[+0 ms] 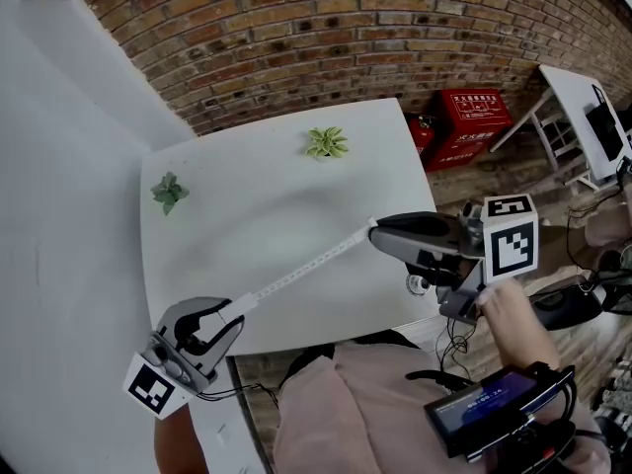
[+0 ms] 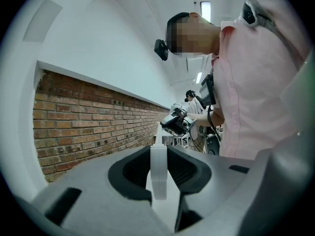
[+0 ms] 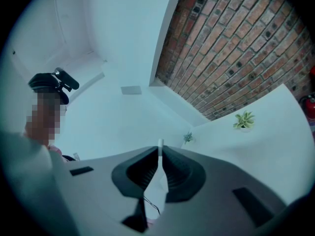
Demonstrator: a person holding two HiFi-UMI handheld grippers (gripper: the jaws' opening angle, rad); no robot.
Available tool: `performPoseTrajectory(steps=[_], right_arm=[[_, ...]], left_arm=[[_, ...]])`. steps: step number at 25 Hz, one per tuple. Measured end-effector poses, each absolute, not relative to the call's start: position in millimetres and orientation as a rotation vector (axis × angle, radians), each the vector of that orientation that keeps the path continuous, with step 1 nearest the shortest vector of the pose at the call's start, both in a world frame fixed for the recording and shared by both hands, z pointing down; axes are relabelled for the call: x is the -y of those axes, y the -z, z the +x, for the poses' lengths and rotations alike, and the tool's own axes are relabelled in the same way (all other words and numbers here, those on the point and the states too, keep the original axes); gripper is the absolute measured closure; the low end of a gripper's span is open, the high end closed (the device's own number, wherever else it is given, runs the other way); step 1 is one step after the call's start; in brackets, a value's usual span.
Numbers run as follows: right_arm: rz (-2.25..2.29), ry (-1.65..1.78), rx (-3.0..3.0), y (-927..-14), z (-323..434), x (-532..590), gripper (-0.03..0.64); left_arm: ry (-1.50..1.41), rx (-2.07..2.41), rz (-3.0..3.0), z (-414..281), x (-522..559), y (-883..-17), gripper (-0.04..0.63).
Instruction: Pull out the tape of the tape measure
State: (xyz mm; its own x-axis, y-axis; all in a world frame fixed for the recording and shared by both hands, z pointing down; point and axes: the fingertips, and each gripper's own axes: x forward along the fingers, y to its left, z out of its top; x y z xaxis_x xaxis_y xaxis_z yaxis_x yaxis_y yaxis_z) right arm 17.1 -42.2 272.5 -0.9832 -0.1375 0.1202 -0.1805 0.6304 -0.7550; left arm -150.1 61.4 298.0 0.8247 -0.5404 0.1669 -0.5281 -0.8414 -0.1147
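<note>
Over the white table [image 1: 276, 181] a white tape [image 1: 306, 268] stretches slantwise between my two grippers. At the lower left, my left gripper [image 1: 235, 314] is shut on the small white tape measure case [image 1: 242, 302], which sits upright between its pads in the left gripper view [image 2: 158, 173]. My right gripper [image 1: 375, 233], at the middle right, is shut on the thin end of the tape [image 3: 160, 154]. The left gripper view shows the tape running away to the right gripper [image 2: 174, 122].
Two small green plants [image 1: 327, 143] [image 1: 169, 192] stand on the far part of the table. A brick wall [image 1: 326, 28] runs behind it. Red crates [image 1: 474, 121] and a white frame [image 1: 568, 117] stand on the floor at the right.
</note>
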Motion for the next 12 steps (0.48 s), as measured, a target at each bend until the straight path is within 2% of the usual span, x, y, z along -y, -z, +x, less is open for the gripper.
performPoseTrajectory(steps=[12], right_arm=[[0.296, -1.292, 2.792, -271.5, 22.6, 45.5, 0.586]], left_arm=[[0.3, -0.866, -2.942, -153.5, -62.9, -298.0, 0.494]])
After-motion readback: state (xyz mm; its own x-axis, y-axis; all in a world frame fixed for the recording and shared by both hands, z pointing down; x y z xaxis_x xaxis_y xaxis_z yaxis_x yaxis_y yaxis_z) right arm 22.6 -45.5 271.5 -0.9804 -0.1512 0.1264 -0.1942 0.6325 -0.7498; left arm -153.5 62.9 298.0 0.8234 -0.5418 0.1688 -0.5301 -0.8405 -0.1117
